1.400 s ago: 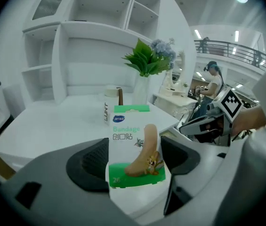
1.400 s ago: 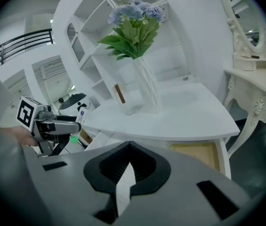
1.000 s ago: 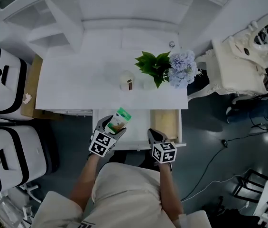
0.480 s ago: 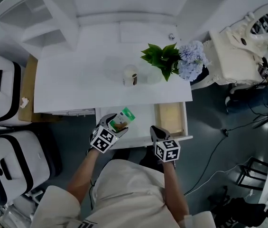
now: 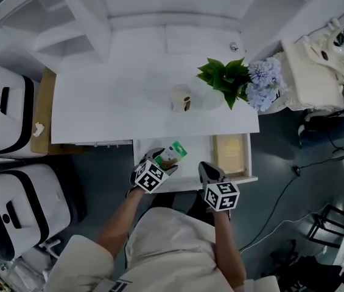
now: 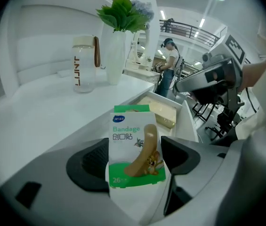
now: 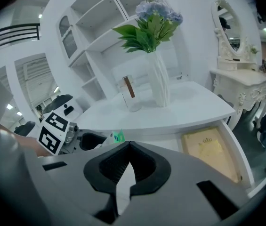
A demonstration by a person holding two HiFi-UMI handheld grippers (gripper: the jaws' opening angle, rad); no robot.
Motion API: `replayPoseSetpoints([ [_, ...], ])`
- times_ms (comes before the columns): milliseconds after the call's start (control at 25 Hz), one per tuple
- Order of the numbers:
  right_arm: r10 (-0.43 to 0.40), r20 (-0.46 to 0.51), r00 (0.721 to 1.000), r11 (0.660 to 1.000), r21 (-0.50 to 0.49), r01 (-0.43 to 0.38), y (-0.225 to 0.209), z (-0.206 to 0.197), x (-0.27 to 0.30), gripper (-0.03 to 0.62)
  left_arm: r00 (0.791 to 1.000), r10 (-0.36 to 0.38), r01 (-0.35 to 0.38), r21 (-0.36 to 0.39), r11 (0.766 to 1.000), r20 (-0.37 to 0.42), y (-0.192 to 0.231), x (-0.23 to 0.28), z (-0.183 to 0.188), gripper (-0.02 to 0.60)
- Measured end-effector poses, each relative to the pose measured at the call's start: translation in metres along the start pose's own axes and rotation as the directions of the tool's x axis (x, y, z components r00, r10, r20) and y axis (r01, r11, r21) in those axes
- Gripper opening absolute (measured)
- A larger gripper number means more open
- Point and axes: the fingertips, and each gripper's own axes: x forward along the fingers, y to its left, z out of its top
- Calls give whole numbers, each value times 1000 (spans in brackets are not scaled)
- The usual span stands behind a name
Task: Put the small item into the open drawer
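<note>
My left gripper is shut on a small green-and-white bandage box, held upright over the left part of the open white drawer. The box's green corner also shows in the right gripper view. My right gripper hangs over the drawer's front edge, its jaws closed together with nothing between them. A yellowish flat box lies in the drawer's right end.
On the white desk stand a clear bottle and a vase of leaves and blue flowers. White shelves rise behind. White cases sit at left, a dressing table at right.
The head view has shifted, so the desk and drawer sit further right. Both grippers keep about the same place over the drawer, the left still holding the box.
</note>
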Motion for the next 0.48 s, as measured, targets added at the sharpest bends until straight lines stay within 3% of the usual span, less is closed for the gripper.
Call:
replayPoseSetpoints([
  [480,-22,-31,999,999,23,23,0,-19,10,25,995,31,-32,-6,999,-96,17,44,-22,359],
])
